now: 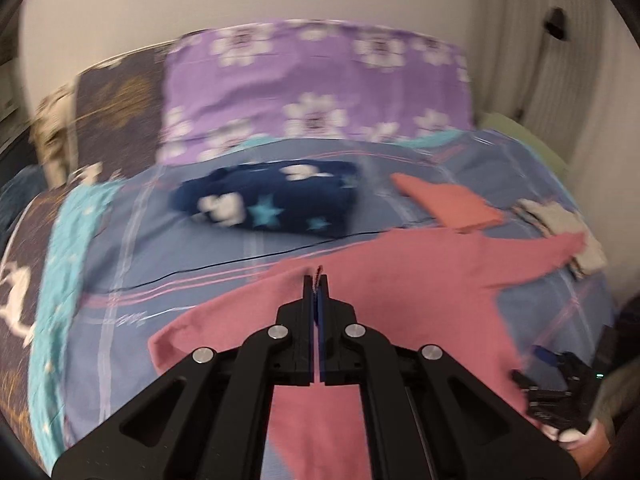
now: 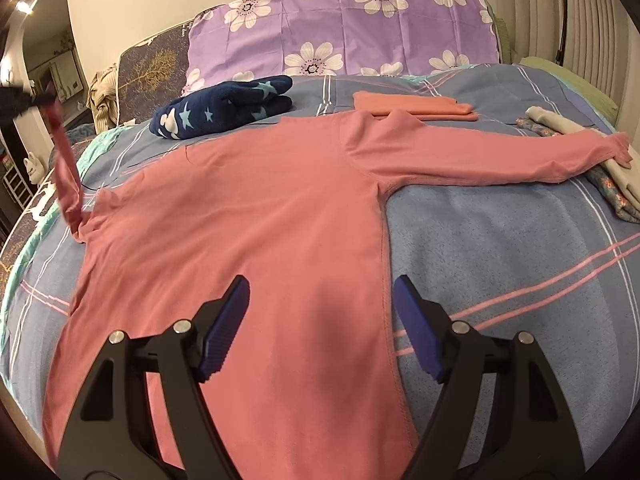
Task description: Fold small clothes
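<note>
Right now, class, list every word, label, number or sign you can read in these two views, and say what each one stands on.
Nothing can be quoted.
Dark cushion: a short line of pale lettering by its top edge, too small to read.
Bedcover: a pale scribble-like mark near the pink top, too blurred to tell whether it is writing.
Pink top, folded clothes, flowered pillow: no text visible.

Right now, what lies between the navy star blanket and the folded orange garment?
Only bare plaid bedsheet between the navy star blanket and the folded orange garment, clearest in the right wrist view.
</note>
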{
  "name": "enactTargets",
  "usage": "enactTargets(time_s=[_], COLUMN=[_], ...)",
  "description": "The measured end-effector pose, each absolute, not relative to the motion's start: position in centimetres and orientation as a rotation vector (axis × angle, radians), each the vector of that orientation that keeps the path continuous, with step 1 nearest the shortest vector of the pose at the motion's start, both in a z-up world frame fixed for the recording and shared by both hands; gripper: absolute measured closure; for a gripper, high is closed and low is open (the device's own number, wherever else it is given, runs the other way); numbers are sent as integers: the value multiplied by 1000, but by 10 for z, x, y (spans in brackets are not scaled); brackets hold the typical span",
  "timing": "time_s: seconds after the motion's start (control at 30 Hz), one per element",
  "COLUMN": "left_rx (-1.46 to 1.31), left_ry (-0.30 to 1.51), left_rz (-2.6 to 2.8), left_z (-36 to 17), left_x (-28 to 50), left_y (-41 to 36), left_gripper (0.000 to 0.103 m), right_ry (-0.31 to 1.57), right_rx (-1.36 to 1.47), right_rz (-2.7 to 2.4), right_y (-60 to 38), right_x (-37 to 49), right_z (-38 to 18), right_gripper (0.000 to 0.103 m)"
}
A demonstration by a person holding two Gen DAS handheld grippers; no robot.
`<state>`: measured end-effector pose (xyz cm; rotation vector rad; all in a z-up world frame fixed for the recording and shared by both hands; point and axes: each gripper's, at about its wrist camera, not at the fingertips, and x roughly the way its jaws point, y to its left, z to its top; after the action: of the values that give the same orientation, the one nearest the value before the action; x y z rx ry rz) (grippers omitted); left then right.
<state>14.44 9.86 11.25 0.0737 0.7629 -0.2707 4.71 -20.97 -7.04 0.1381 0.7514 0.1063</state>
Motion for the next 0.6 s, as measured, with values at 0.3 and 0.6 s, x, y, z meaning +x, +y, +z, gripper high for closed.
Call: enactTargets(time_s=[0.3,0.6], left_rx=[142,147], left_ry=[822,790], left_rz=[-490,-313], left_z=[76,45], left_x=[166,135], left_y=[-29,48], left_gripper=[90,56], right_ry=[775,864], right_rx=[194,278], right_rz=[106,324], right_y=[-234,-241], right_x=[40,69], right_z=[-73,-69], right_gripper=[27,60])
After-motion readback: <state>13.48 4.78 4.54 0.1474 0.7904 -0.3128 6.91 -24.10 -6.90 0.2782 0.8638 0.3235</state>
